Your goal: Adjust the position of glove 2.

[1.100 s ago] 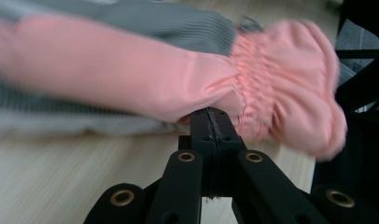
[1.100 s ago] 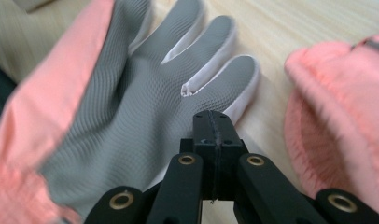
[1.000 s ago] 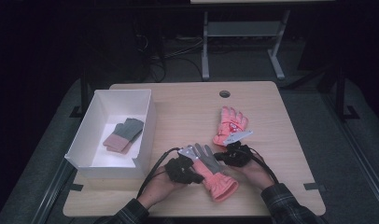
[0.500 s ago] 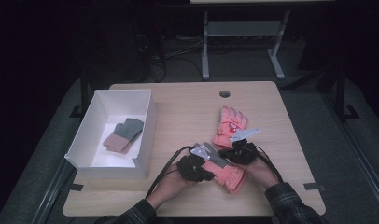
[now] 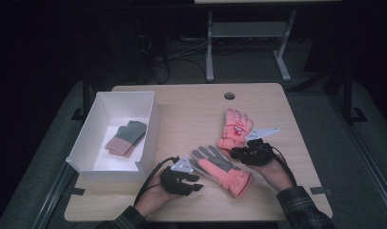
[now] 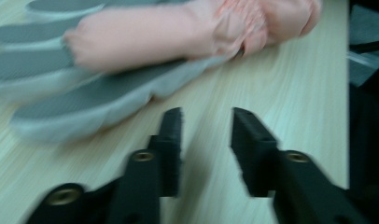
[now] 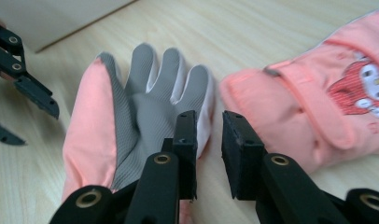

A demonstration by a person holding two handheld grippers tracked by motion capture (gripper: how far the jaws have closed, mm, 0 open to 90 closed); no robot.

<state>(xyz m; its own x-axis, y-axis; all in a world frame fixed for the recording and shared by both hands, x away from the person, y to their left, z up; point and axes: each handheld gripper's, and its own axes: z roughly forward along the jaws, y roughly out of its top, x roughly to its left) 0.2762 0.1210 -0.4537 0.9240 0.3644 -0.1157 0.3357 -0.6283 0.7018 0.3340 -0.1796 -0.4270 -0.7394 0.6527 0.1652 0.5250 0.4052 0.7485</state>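
High view: grey-palmed pink glove (image 5: 223, 171) lies palm up near the counter's (image 5: 191, 102) front edge, between left claw (image 5: 194, 181) and right claw (image 5: 238, 152). Second pink glove (image 5: 234, 129) lies just beyond it; white box (image 5: 148, 131) sits at the left edge.

Left gripper view: jaws have just opened, gap bare, glove (image 6: 131, 42) just ahead.

Right gripper view: jaws have just parted, narrow, nothing gripped, over the gap between both gloves.

Light wood table (image 5: 191, 100) with a round cable hole (image 5: 229, 96) near its far edge. Directly on it: white box (image 5: 148, 125) at left, grey-palmed pink glove (image 5: 225, 174) near the front, second pink glove (image 5: 234, 130) beside it.
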